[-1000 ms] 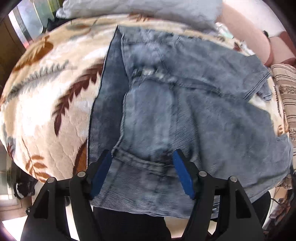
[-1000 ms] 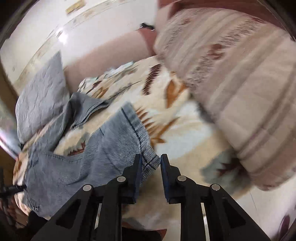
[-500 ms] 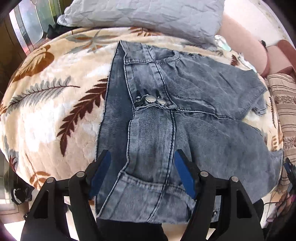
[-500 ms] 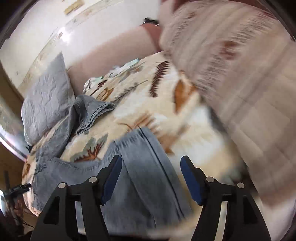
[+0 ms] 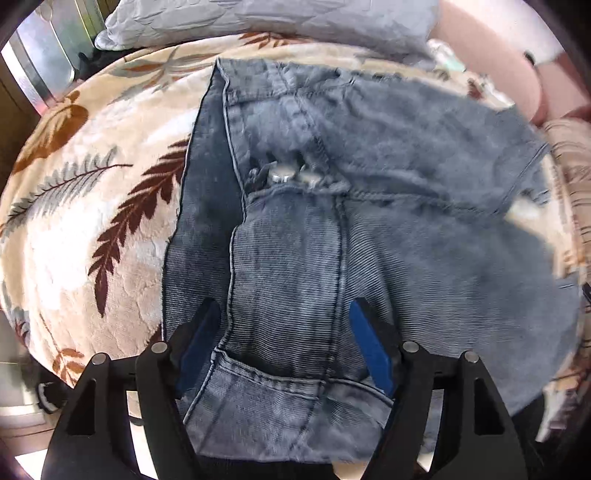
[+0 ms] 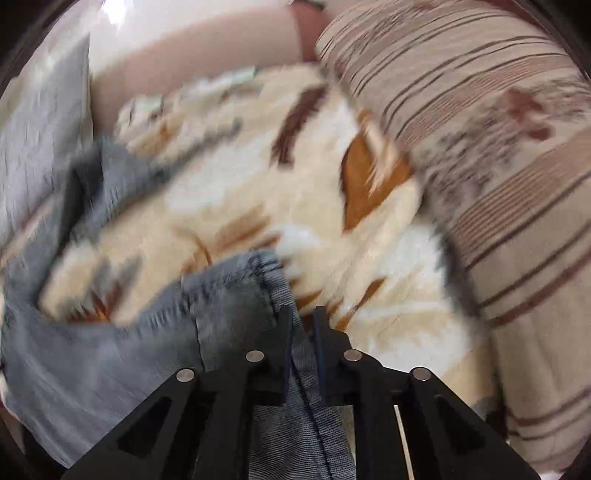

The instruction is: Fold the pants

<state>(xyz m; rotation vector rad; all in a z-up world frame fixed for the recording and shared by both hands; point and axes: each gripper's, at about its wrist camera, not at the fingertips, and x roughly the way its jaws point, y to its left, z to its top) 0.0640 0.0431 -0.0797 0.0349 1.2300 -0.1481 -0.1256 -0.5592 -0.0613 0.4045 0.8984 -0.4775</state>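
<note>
Grey-blue denim pants [image 5: 369, 221] lie spread on a leaf-patterned blanket [image 5: 92, 221], fly buttons [image 5: 291, 173] facing up. My left gripper [image 5: 282, 306] hangs over the near edge of the denim, near a pocket. Its blue pads [image 5: 369, 347] stand wide apart and are opening, with denim below and between them but not pinched. In the right wrist view, one pant leg [image 6: 147, 350] runs toward my right gripper [image 6: 303, 314]. Its jaws are closing, and the leg's hem edge [image 6: 258, 266] is pinched between them. The view is blurred by motion.
A grey quilted pillow [image 5: 258, 18] lies at the far side of the bed, and a window [image 5: 37, 66] shows at the far left. A striped beige bedding roll [image 6: 480, 147] rises on the right, and a pink headboard [image 6: 184, 55] stands behind.
My right gripper let go of the leg hem, opened wide, shifted sideways along the leg and closed on the hem edge again. The left gripper stayed open over the same stretch of denim.
</note>
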